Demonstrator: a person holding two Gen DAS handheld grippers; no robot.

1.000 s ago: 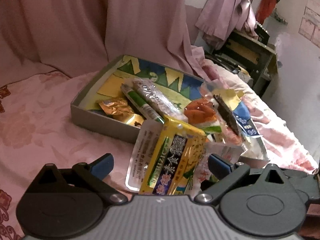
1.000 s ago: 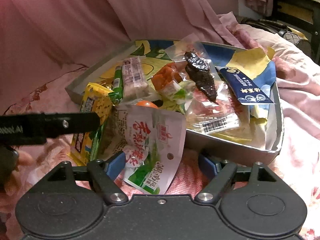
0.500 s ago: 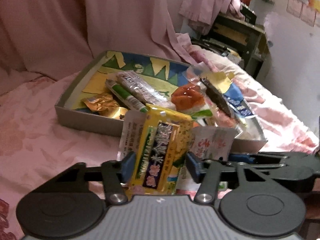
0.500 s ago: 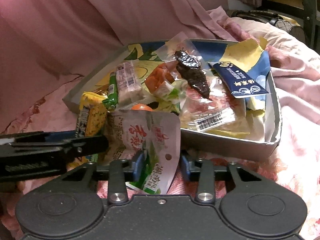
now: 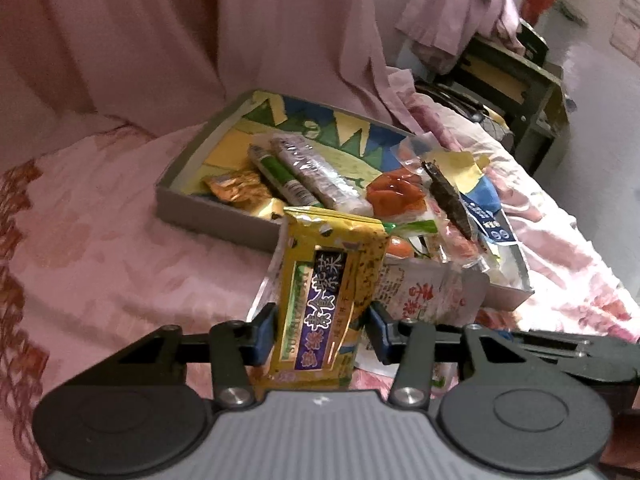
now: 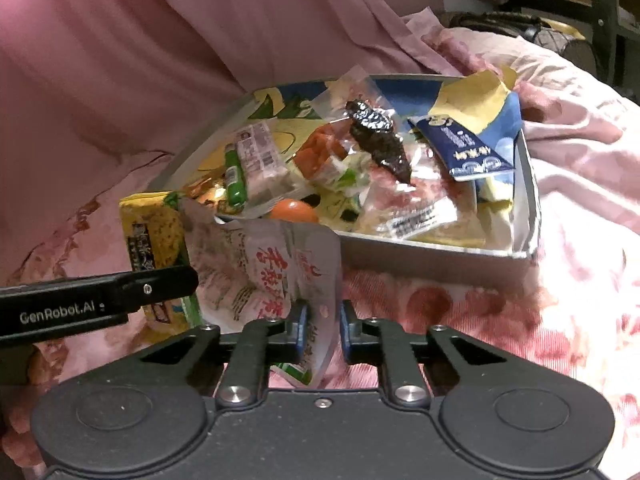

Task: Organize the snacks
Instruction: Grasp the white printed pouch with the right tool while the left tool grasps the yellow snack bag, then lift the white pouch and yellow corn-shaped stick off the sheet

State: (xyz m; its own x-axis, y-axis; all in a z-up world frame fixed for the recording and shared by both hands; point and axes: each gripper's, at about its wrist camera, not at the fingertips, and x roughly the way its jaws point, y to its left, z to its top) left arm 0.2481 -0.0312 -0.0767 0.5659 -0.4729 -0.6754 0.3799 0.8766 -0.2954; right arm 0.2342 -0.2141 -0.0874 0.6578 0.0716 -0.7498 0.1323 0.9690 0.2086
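A yellow snack packet (image 5: 328, 280) with purple label stands upright between the fingers of my left gripper (image 5: 320, 330). Its jaws are closing and the blue pads press on the packet's sides. My right gripper (image 6: 323, 326) is shut on the lower edge of a white snack packet (image 6: 272, 268) with red characters. Both packets hang just in front of the near wall of a grey cardboard box (image 6: 420, 260). The yellow packet (image 6: 154, 236) also shows in the right wrist view, behind a black finger (image 6: 100, 300) of the left gripper.
The box (image 5: 216, 220) lies on a pink flowered bedsheet (image 5: 100, 248) and holds several snacks: a green stick (image 5: 288, 180), an orange packet (image 5: 396, 196), a dark dried piece (image 6: 380, 140), a blue packet (image 6: 468, 148). Pink cloth hangs behind. A dark shelf (image 5: 520, 80) stands far right.
Both grippers closed from wide open onto their packets: the left on the yellow one, the right on the white one. The yellow packet now stands more upright.
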